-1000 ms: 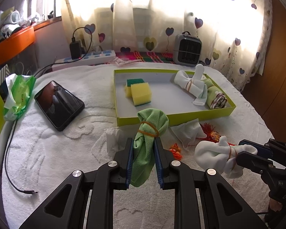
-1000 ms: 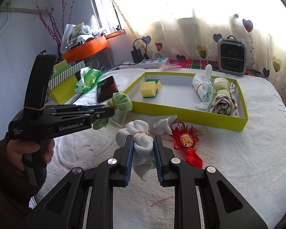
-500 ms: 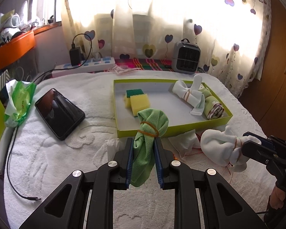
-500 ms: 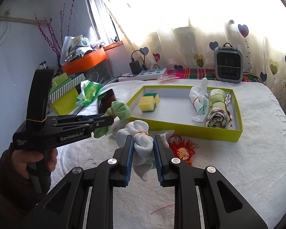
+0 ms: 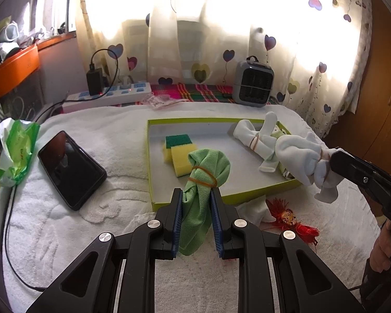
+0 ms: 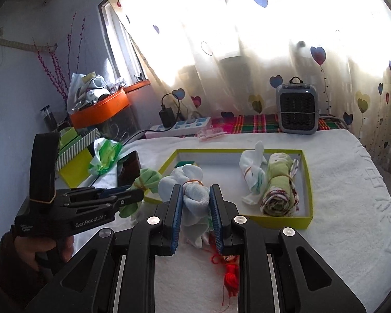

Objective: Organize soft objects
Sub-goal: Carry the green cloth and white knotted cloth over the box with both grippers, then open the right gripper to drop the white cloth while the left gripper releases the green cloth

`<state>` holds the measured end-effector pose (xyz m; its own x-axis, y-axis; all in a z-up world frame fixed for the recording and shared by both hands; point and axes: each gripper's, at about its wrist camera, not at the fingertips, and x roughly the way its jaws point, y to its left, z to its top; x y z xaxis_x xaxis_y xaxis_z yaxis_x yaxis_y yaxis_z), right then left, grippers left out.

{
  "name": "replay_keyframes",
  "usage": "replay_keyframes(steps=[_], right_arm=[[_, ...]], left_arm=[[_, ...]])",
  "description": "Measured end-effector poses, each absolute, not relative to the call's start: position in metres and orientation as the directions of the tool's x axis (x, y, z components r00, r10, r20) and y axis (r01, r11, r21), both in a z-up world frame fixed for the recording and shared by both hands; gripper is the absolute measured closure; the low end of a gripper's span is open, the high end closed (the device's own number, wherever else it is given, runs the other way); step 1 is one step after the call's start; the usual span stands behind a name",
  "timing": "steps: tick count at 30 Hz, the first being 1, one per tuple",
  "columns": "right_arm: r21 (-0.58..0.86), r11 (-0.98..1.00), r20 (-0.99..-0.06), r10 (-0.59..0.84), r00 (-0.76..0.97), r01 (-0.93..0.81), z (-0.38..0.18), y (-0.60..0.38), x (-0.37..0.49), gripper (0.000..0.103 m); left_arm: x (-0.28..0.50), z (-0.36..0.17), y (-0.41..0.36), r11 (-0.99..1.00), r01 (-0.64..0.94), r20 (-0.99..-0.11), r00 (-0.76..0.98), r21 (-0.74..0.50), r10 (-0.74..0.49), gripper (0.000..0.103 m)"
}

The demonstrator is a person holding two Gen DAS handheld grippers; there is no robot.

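Left fingers: the left gripper is clamped narrow on a green cloth bundle tied with a rubber band, whose top pokes out ahead of the fingertips, over the near wall of the tray.
Right fingers: the right gripper is pinched on a white cloth bundle, also banded, held in the air above the tray's near edge.
Done: ahead of both pairs of fingers, the yellow-green tray already holds two yellow sponges, a tied white cloth and a rolled green towel.
Left to do: by my reading, both held bundles are not yet set down; a loose white cloth and a red tassel charm lie on the towel-covered surface below the fingers, outside the tray.
Around: a black phone and a green wipes pack sit left of the left fingers; a power strip and a small grey heater stand beyond the tray.
In the way: the tray's near wall must be cleared, and free floor remains mainly in the middle, between sponges and towel.
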<state>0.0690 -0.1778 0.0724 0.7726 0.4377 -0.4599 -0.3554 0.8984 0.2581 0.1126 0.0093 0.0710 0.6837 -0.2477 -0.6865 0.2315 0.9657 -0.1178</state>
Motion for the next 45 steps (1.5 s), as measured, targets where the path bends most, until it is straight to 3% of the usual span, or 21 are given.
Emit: replay_keyframes(steps=[30,45], right_arm=[[0.243,0.933,-0.621,0.361,0.696,-0.267,0.025,-0.176,0.165,0.081],[0.149,0.963,-0.629,0.267,0.73,-0.224,0.018,-0.173,0.182,0.081]], left_arm=[[0.174,0.037,-0.022,0.956,0.282,-0.764,0.599,-0.08,-0.241,0.084],[0.192,0.025,-0.017,0.97,0.234,-0.773,0.601,-0.072,-0.203,0.084]])
